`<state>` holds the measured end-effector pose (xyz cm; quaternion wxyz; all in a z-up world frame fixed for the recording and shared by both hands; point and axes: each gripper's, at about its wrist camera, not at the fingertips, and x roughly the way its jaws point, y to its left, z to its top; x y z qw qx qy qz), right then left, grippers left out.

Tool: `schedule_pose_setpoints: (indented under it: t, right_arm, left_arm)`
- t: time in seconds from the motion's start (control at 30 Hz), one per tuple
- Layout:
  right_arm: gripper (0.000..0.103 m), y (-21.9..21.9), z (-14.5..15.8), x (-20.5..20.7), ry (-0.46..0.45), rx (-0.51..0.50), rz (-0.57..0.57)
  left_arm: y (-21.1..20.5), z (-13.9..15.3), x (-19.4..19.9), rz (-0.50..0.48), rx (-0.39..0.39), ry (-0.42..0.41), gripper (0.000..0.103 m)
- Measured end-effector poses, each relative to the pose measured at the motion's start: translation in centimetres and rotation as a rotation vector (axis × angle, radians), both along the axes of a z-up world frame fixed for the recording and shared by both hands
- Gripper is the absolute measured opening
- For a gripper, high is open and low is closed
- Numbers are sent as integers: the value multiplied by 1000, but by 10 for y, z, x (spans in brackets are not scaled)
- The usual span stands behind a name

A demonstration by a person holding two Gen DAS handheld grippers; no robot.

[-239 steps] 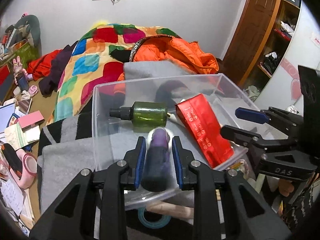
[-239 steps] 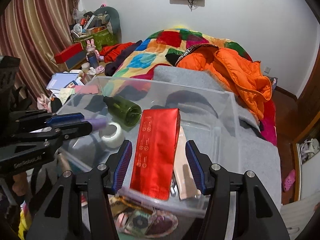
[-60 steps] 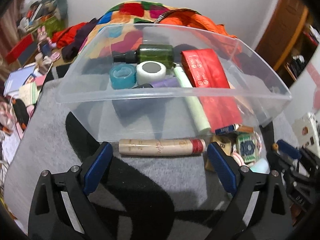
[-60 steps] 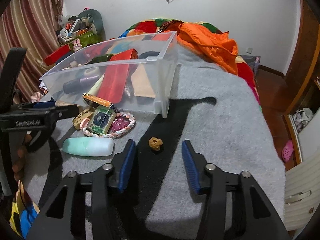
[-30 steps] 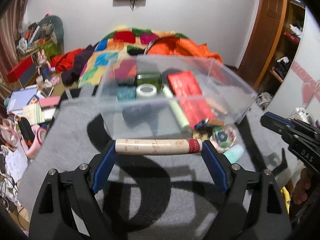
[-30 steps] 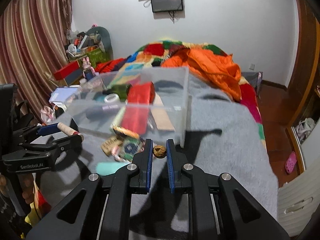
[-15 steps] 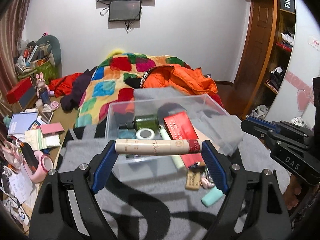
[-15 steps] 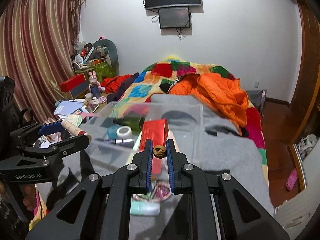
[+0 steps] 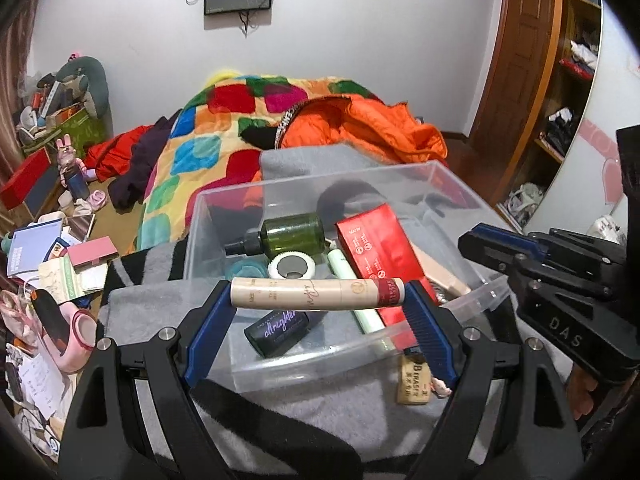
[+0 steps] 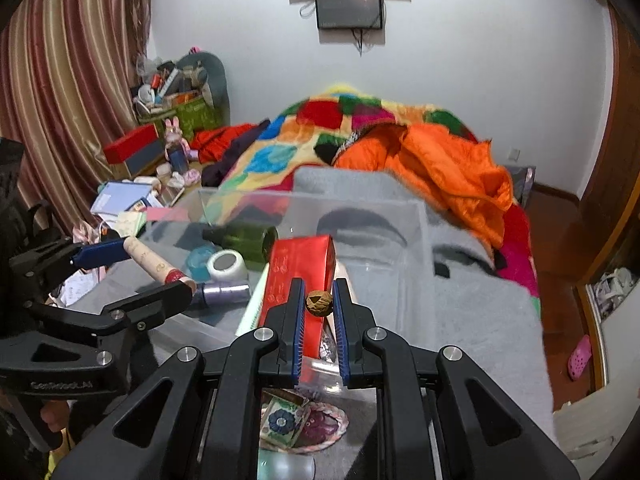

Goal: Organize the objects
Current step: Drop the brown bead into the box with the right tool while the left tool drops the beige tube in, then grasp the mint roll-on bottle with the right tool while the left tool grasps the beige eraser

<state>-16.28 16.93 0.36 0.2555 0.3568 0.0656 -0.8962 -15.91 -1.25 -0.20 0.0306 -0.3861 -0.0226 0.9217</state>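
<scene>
The long beige cardboard tube with a red end band [image 9: 316, 293] is clamped end to end between the wide-set pads of the left gripper [image 9: 318, 300], held in the air over the near part of the clear plastic storage bin [image 9: 452, 178]. Its long axis runs crosswise to the fingers and roughly level, red band toward the right gripper's side. That lengthwise hold is the weak point: only the tube's two ends bear on the pads, so a small twist or slackening could let it pivot out and fall on the grey blanket [image 9: 320, 404] instead of in the bin.

The right gripper [image 10: 319, 303] is pinched nearly together on a small brown wrinkled nut-like lump [image 10: 319, 302] (a walnut, perhaps; it is too small to be sure), also above the bin, over the red foil packet [image 10: 298, 276]. Being round and tiny, it could squirt from the pads and roll off. A released tube might also knock the green glass bottle [image 9: 290, 234] or white tape roll [image 9: 291, 267] lying inside.
</scene>
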Motion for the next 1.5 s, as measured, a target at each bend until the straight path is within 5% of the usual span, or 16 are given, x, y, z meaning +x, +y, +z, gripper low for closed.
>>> schedule_pose_setpoints:
  t: [0.2,0.73,1.27,1.5]
  right_arm:
    - [12,1,-19,-16,-84,-34,-6]
    - [13,-13,-20,-18,-74,33,-20]
    - [63,18,8,20,21,8,-42]
    - [72,43,6,50,18,4,-47]
  left_arm:
    - [0,-12,-13,-9,-8,-26,84]
    - [-2,-10,-13,-20,15,-45,91]
    - [4,14,39,-57,-29,26,95]
    - [13,11,65,-89,-52,46,95]
